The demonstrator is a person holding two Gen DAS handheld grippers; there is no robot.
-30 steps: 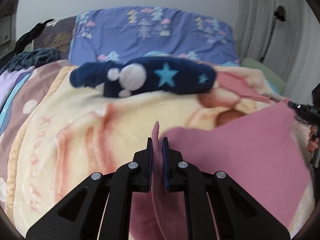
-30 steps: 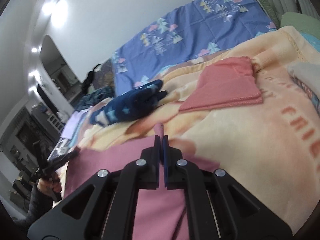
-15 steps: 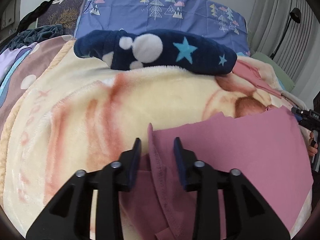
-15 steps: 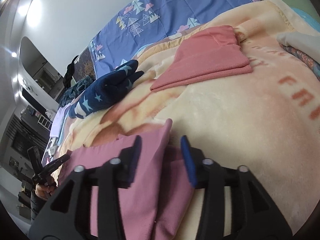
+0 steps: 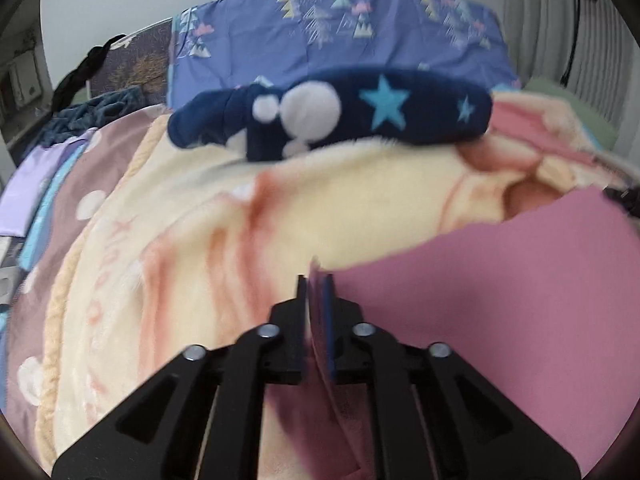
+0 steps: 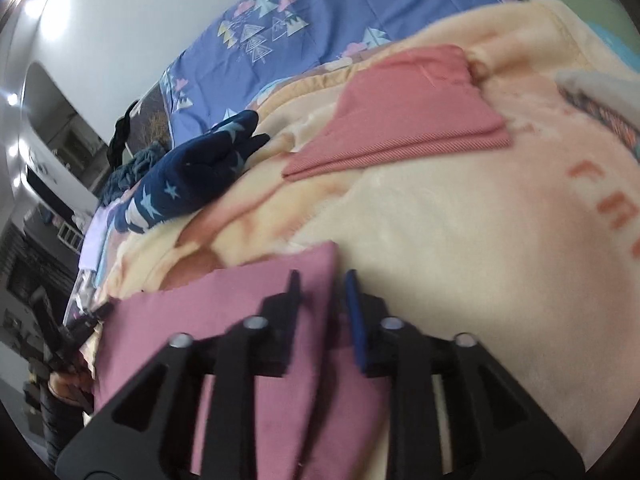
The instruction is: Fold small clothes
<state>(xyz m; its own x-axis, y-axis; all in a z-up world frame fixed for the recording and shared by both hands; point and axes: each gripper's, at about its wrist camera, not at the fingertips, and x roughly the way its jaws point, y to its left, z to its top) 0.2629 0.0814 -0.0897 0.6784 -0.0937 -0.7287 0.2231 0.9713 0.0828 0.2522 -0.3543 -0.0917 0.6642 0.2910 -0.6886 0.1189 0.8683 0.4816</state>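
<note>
Item: mauve garment (image 5: pixel 500 300), thin smooth knit, lying flat on the bed's cream plush blanket (image 5: pixel 192 240).

Left gripper (image 5: pixel 316 292): jaws have just been closing, narrow, pinching the cloth's near corner so the edge can be carried over for a fold.

Right gripper (image 6: pixel 322 292): jaws have just been closing, part-open, cloth corner between them; I cannot tell if it is gripped.

Nearby: navy star fleece (image 5: pixel 340 114), soft and bulky; folded coral ribbed piece (image 6: pixel 408 120), set aside.

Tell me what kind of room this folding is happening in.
Most likely a bedroom. The clothes lie on a bed covered with a plush cream blanket, a blue tree-print sheet spreads behind it, and ribbed curtains hang at the right. A dark doorway opens onto another room.
</note>
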